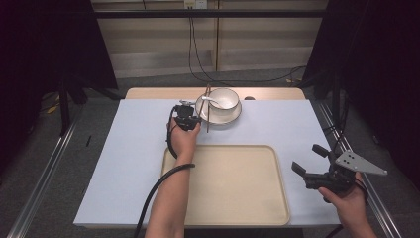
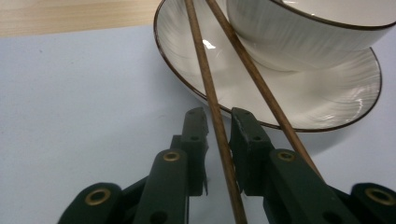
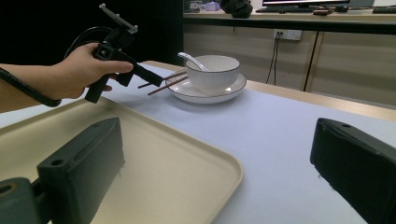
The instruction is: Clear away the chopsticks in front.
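Dim room with black curtains and wood cabinets behind; the table [image 1: 124,163] has a pale blue mat with a beige tray [image 1: 233,198] at the near edge and nothing on it.

The plate [image 1: 233,116] sits at the far edge of the mat, the bowl [image 1: 224,98] on it and a spoon [image 1: 212,100] in the bowl. The two chopsticks [image 1: 208,111] lean on the plate's left rim, near ends down by the mat, so they stick out past the rim where you can reach them.

Your left gripper [image 1: 190,119] comes in low from the near side, just left of the plate. In the left gripper view the jaws stand nearly closed around one chopstick [image 2: 217,116]; the second [image 2: 261,88] runs outside the right jaw. A thin gap shows on each side, so I can't tell if the pads bite yet. Forearm stretched forward over the tray, wrist straight.

Your right gripper [image 1: 309,161] is spread wide, holding nothing, parked off the tray's right edge and aimed left, well apart from the plate. Probably waiting on the bowl or plate.
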